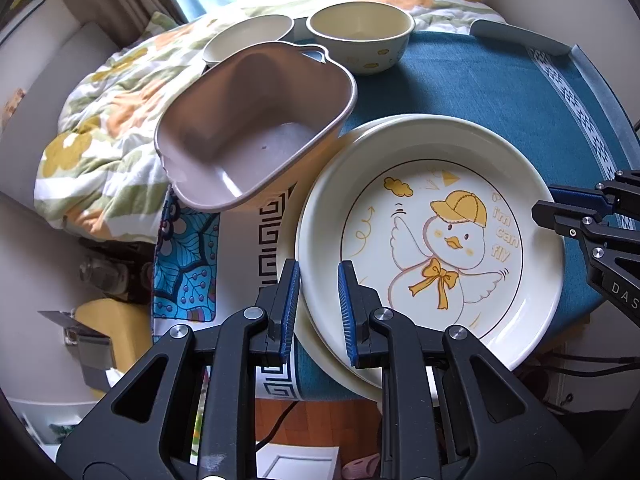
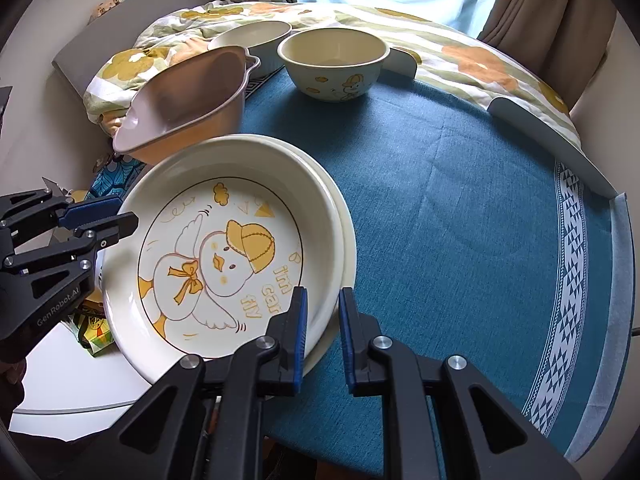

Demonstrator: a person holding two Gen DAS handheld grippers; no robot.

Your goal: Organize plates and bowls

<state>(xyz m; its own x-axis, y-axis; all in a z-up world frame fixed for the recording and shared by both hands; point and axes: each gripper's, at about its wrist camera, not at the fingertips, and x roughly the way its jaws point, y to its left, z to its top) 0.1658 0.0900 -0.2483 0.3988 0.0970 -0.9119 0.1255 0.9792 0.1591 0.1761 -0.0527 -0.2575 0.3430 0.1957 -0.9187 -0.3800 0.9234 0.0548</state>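
A cream plate with a yellow-capped duck lies on a second cream plate. The pair hangs partly over the edge of the blue-clothed table. My left gripper is shut on the rims at one side. My right gripper is shut on the rims opposite. Beside the plates sits an empty pinkish basin. Behind it stand a duck-printed bowl and a plain cream bowl.
A floral quilt is bunched against the table's far and left sides. Curtains and a bright window lie beyond. A white surface sits lower, beside the table. The blue cloth spreads bare on the plates' right in the right wrist view.
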